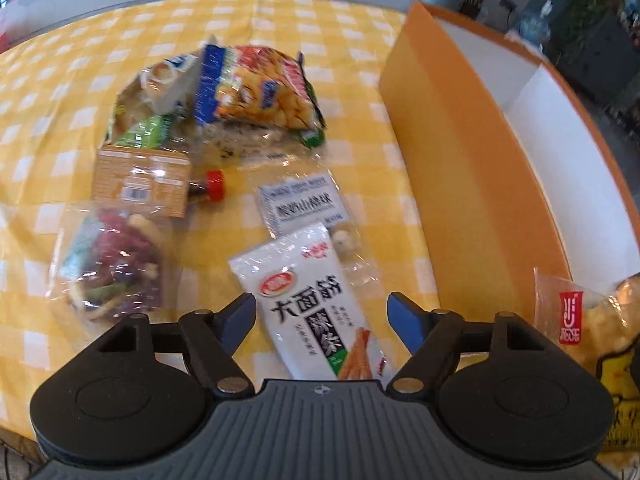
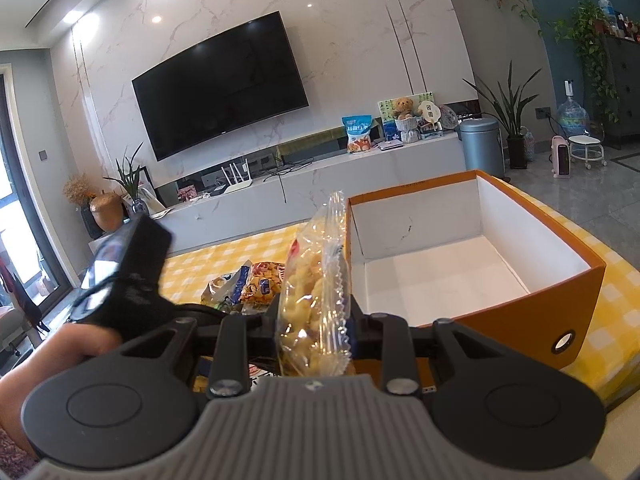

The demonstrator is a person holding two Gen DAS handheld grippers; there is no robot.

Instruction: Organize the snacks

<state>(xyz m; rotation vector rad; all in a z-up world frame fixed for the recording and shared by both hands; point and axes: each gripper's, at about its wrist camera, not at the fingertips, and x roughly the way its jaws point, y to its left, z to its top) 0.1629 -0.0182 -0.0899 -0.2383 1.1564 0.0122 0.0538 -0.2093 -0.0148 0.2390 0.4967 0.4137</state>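
L gripper point(image 1: 322, 320): jaws spread wide, nothing pinched; pointing steeply down over counter.
Under L gripper: white noodle-stick packet point(image 1: 310, 304) lies flat on the yellow check cloth point(image 1: 60, 92), between the blue fingertips point(image 1: 404, 316) but pads not touching it.
R gripper point(image 2: 314, 322): clenched on a clear bag of yellow puffs point(image 2: 316, 280); bag stands upright out of the jaws, just left of the box's near corner.
Orange box point(image 2: 520, 320): open top, white inside, sits on counter at right; no snacks seen inside.
Same bag, L view: shows at right edge point(image 1: 592, 320), by the box's near end.
Snack pile: blue/orange chip bags point(image 1: 256, 88) far side of the cloth, overlapping.
Nearer: tan packet w/ barcode point(image 1: 140, 180), red-capped small bottle point(image 1: 212, 186) touching it, clear bag of purple/green bits point(image 1: 112, 264), clear packet w/ white label point(image 1: 300, 204) just above noodle packet.
Person: bare forearm point(image 2: 48, 364) at left, R view.
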